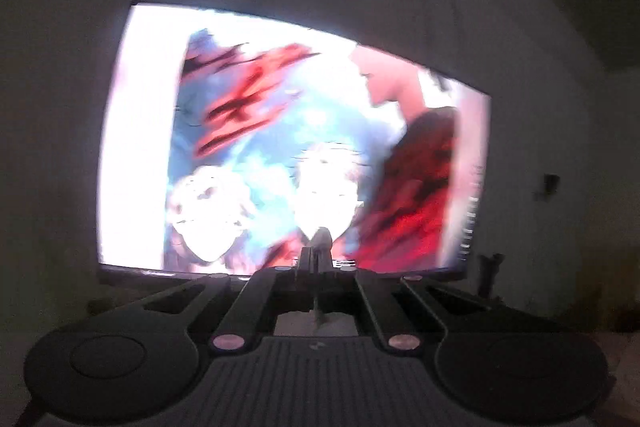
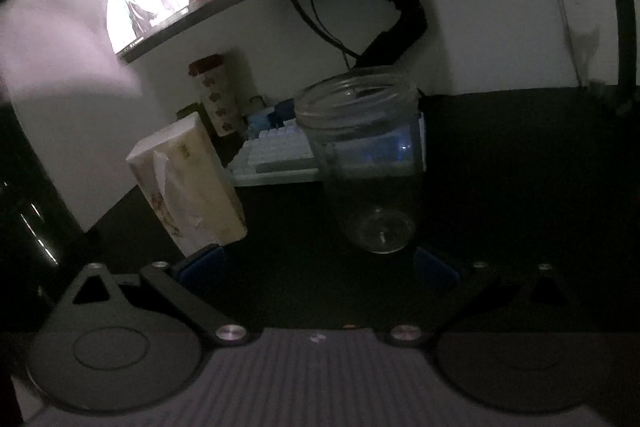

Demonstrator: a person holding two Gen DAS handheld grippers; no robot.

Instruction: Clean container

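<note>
A white tissue [image 2: 60,27] hangs upper left, a tissue pack [image 2: 188,183] below. The clear glass jar [image 2: 368,155] stands on the dark tabletop [image 2: 520,187] ahead of the released right claw [image 2: 316,267]; closing carelessly could tip it. The left view shows only the clenched left claw [image 1: 318,247] facing the bright monitor [image 1: 280,131].

Dim, blurred fisheye frames; the glaring monitor [image 1: 288,139] (overexposed) gives the only light.

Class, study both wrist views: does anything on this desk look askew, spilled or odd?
The tissue pack leans tilted rather than lying flat, left of the upright, open glass jar. Nothing looks spilled. The dim light hides finer damage.
</note>
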